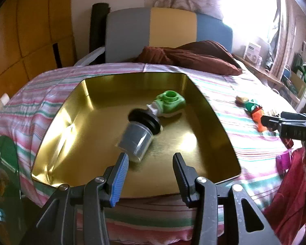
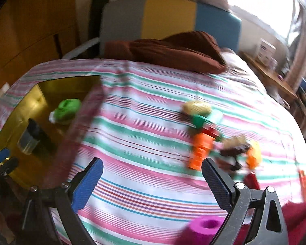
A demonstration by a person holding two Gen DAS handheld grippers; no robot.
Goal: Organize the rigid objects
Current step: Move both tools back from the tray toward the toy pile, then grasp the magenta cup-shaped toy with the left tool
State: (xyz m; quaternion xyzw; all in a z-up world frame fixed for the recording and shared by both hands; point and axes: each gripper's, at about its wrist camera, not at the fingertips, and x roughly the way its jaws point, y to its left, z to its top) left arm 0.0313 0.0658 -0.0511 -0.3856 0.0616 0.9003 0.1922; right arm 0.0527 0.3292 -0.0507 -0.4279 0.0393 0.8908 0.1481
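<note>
Left hand-held gripper (image 1: pixel 151 161): hovering over the near edge of the gold tray, jaws standing apart, nothing between the pads, blue pad just beside the clear end of the jar.
Right hand-held gripper (image 2: pixel 153 173): hanging above the striped bedspread with jaws spread wide, pinching nothing; black tip also showing at the right edge of the left wrist view (image 1: pixel 273 122).
Gold tray (image 1: pixel 67 110): lying on the left part of the bed, taking up much of the near left side.
Jar (image 1: pixel 136 140): lying on its side in the middle of the tray, black lid pointing toward the far edge, clear end toward the near edge.
Green toy (image 1: pixel 170 102): lying in the tray beyond the jar, nearer the far right corner, its white end touching or nearly touching the black lid.
Toy pile (image 2: pixel 206 134): lying on the right part of the bed, outside the tray, well apart from it; orange, green, yellow and dark brown pieces, too blurred for telling more.
Pink cylinder (image 2: pixel 204 228): showing at the near edge of the bed, below the right gripper.
Striped bedspread (image 2: pixel 142 122): covering the bed under everything.
Brown pillow (image 1: pixel 193 55): lying at the far edge of the bed.
</note>
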